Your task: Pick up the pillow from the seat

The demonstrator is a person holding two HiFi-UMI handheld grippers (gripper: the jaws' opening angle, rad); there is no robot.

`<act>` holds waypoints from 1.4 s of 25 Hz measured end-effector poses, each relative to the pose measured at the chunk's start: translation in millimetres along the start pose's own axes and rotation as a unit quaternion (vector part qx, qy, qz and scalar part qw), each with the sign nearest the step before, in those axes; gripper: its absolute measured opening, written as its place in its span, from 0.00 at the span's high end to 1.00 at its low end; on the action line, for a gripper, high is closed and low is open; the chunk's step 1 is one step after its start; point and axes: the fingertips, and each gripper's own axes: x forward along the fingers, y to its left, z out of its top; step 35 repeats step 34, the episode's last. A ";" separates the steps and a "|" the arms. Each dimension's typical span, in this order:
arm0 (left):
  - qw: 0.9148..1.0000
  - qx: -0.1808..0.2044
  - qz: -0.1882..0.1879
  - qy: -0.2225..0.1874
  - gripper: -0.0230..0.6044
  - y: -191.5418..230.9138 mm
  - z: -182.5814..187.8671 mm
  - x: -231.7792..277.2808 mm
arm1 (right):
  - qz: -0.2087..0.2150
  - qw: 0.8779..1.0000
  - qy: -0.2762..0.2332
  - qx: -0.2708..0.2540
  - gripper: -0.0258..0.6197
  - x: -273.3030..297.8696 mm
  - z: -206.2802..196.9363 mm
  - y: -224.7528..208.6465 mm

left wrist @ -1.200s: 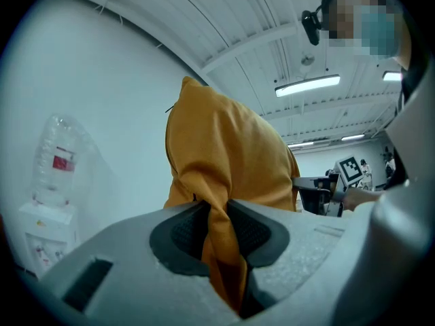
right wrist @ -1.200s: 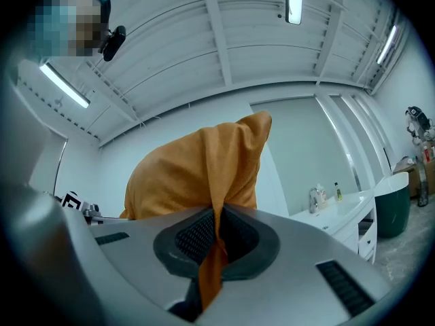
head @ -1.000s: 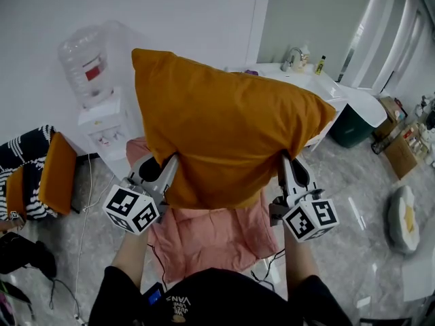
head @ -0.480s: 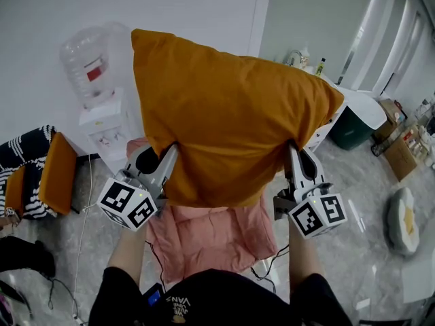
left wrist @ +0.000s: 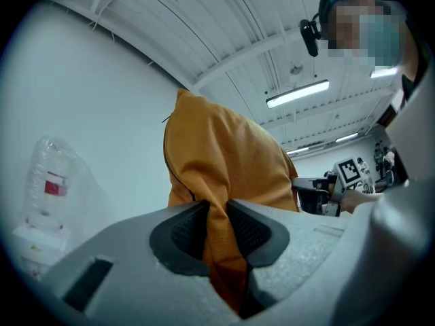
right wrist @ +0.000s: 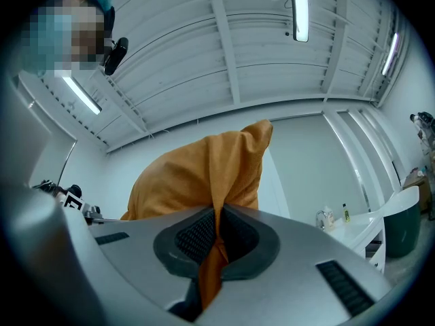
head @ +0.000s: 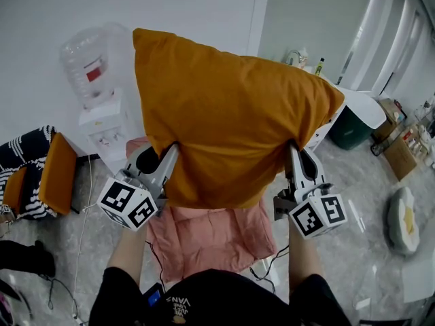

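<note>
Each gripper is closed on a pinch of orange fabric, the left gripper (left wrist: 216, 212) and right gripper (right wrist: 216, 216) at the lower corners of the pillow (head: 231, 121), which stands upright in the air above the pink seat (head: 217, 240). With only thin fabric pinched, the top-heavy pillow could flop over or slip free. It sits slightly higher than a second ago, the right side most.

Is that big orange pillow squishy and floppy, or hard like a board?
Probably squishy: the pillow pinches thin inside the left gripper and the right gripper. Likely light for its size, since two corner pinches hold it up. It seems well stuffed, not floppy: it stands puffed above them.
</note>
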 end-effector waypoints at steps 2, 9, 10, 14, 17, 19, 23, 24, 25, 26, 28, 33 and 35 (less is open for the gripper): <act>1.000 -0.002 0.000 0.001 0.82 -3.5 -1.4 -0.9 | -0.001 1.000 0.000 0.002 0.94 -3.7 -0.4 -1.2; 1.000 -0.007 0.002 0.007 0.82 -9.8 -5.3 -2.1 | -0.006 1.000 0.001 -0.003 0.94 -11.0 -2.8 -3.5; 1.000 -0.007 0.002 0.007 0.82 -11.5 -5.2 -2.4 | -0.006 1.000 0.000 -0.004 0.94 -12.9 -2.2 -3.8; 1.000 -0.004 0.000 0.004 0.82 -13.7 -3.2 -3.3 | -0.006 1.000 0.000 -0.005 0.94 -15.6 -0.5 -3.3; 1.000 -0.006 0.002 0.003 0.82 -16.3 -1.6 -4.4 | -0.007 1.000 0.001 -0.007 0.94 -19.1 0.8 -3.0; 1.000 -0.004 0.000 0.003 0.82 -18.2 -1.7 -5.0 | -0.007 1.000 0.001 -0.008 0.94 -21.2 1.5 -2.8; 1.000 -0.004 -0.005 0.005 0.82 -21.4 -3.5 -5.9 | -0.010 1.000 0.003 -0.009 0.94 -25.3 1.3 -3.1; 1.000 -0.005 -0.005 0.006 0.82 -22.2 -3.5 -6.4 | -0.011 1.000 0.004 -0.009 0.94 -26.3 1.4 -3.0; 1.000 -0.005 -0.006 0.007 0.82 -23.2 -3.5 -7.0 | -0.011 1.000 0.005 -0.009 0.94 -27.4 1.4 -2.9; 1.000 -0.005 -0.006 0.007 0.82 -24.5 -3.5 -7.6 | -0.011 1.000 0.005 -0.009 0.94 -29.0 1.4 -3.0; 1.000 -0.005 -0.005 0.008 0.82 -27.9 -3.4 -8.1 | -0.012 1.000 0.005 -0.008 0.94 -32.8 1.7 -3.9; 1.000 -0.003 -0.011 0.010 0.82 -33.6 -2.4 -8.4 | -0.017 1.000 0.007 -0.007 0.94 -40.4 3.3 -4.9; 1.000 -0.003 -0.012 0.010 0.82 -34.7 -2.3 -8.7 | -0.017 1.000 0.008 -0.007 0.94 -41.8 3.9 -4.7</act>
